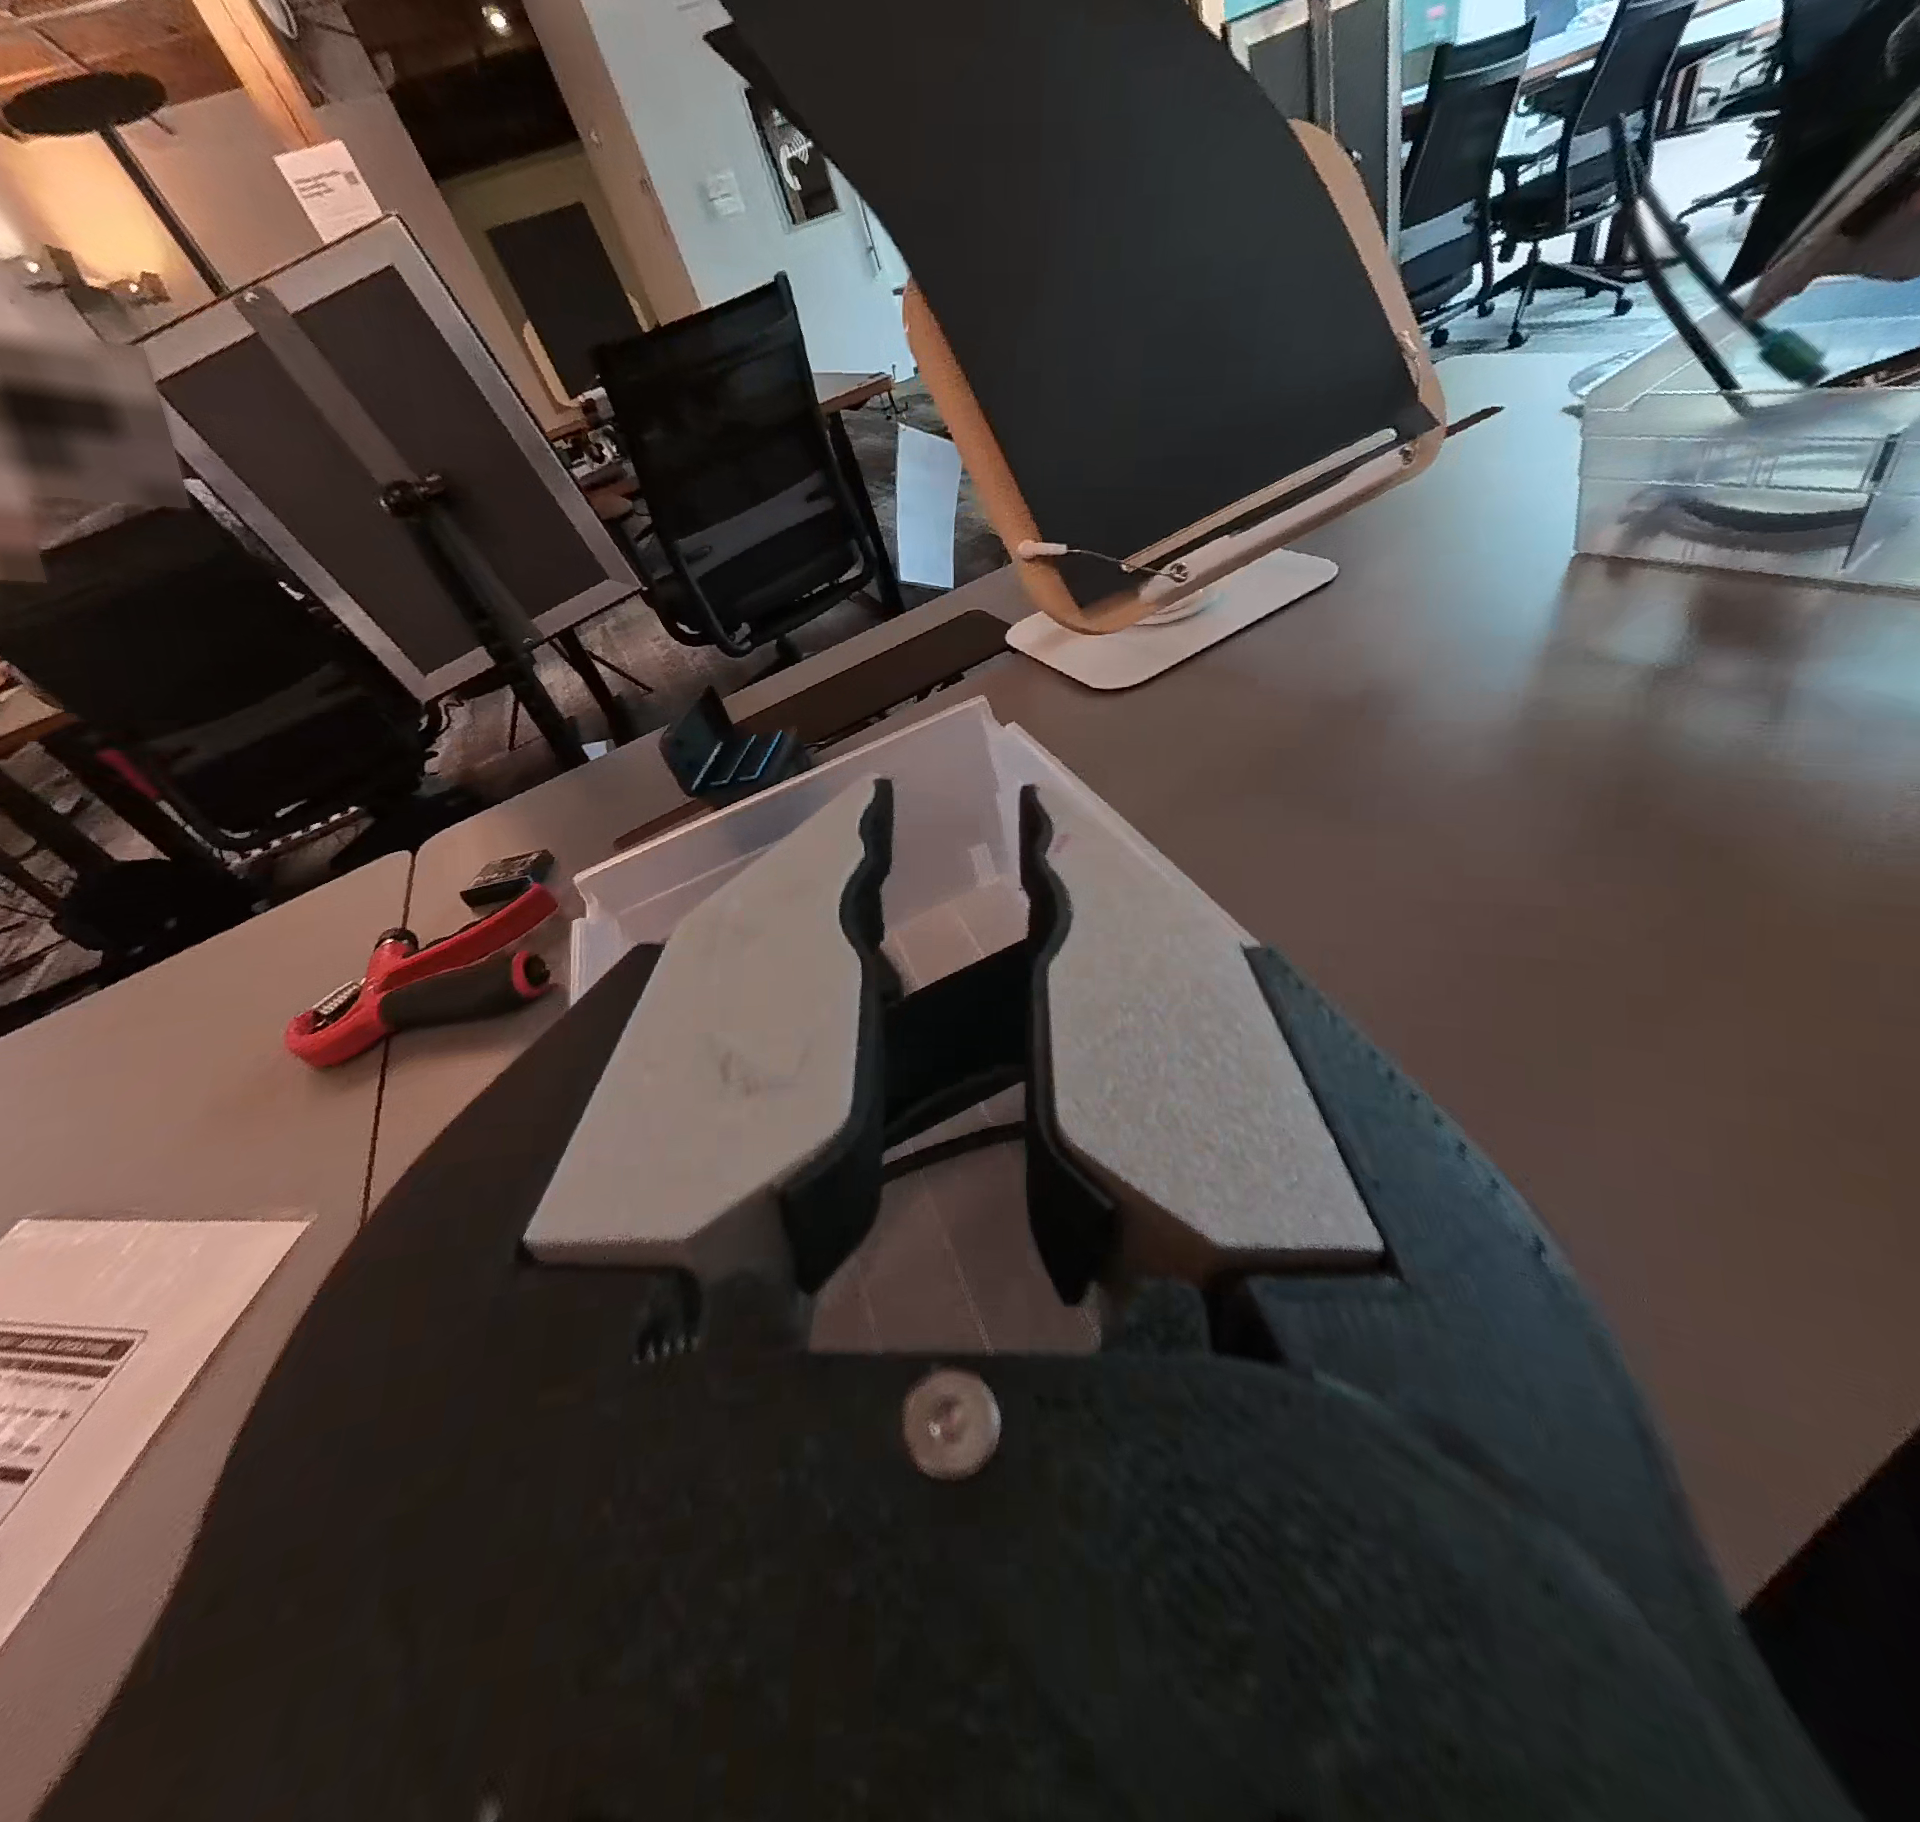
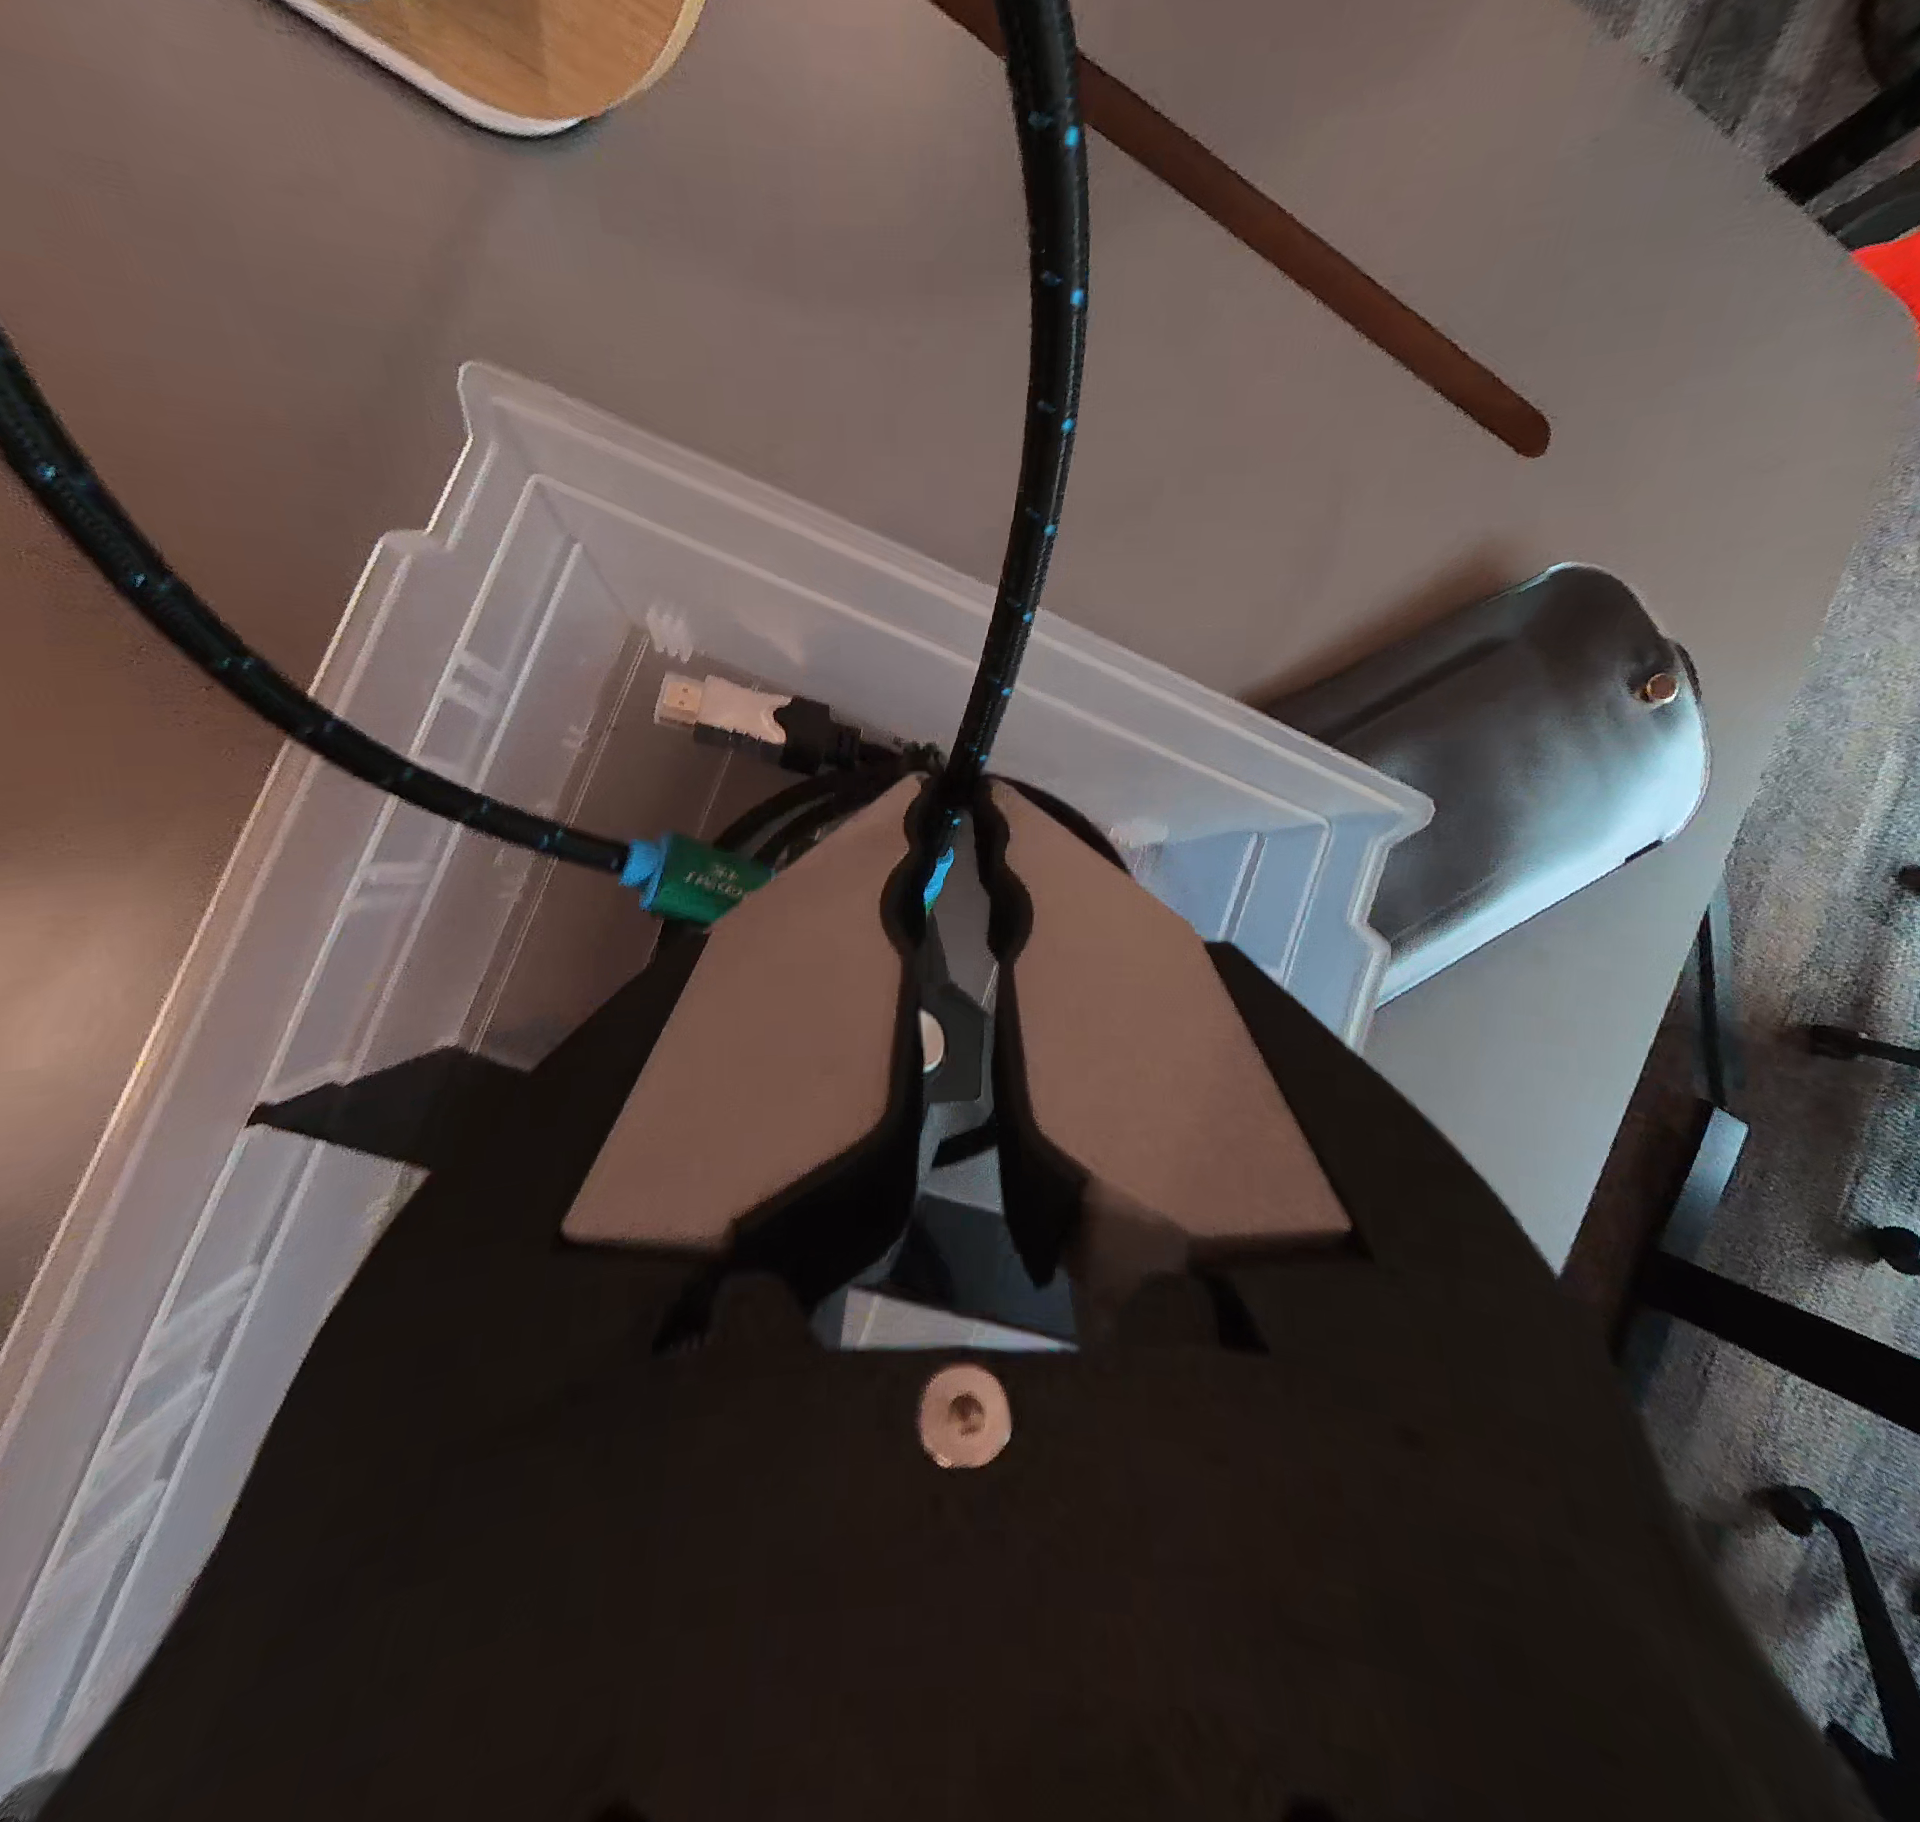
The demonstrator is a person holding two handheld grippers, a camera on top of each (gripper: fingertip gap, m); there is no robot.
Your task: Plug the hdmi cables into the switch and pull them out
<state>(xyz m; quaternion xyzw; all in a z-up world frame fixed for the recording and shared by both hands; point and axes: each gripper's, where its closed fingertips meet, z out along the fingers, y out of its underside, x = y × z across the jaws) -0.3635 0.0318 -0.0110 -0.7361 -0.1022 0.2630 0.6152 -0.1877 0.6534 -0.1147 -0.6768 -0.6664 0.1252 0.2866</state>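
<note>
My right gripper (image 2: 951, 822) is shut on a black braided HDMI cable (image 2: 1060, 245), right at its blue collar, above a clear plastic bin (image 2: 935, 609). The cable loops away and comes back to a free green plug (image 2: 701, 879). A silver HDMI plug (image 2: 717, 718) lies in the bin. A dark grey device (image 2: 940, 1045) shows under the fingers. My left gripper (image 1: 956, 822) is open and empty over another clear bin (image 1: 790, 827) holding a black item (image 1: 956, 1034). The right gripper (image 1: 1766, 292) and green plug (image 1: 1787, 354) show blurred far right.
Red-handled pliers (image 1: 416, 983) and a small black block (image 1: 509, 879) lie left of the near bin. A curved black panel on a white stand (image 1: 1091, 318) stands at the back of the brown table (image 1: 1455, 889). A printed sheet (image 1: 94, 1357) lies front left. A chair (image 2: 1538, 733) stands beside the table. One gripper's finger ends stand about 65 cm off the other's.
</note>
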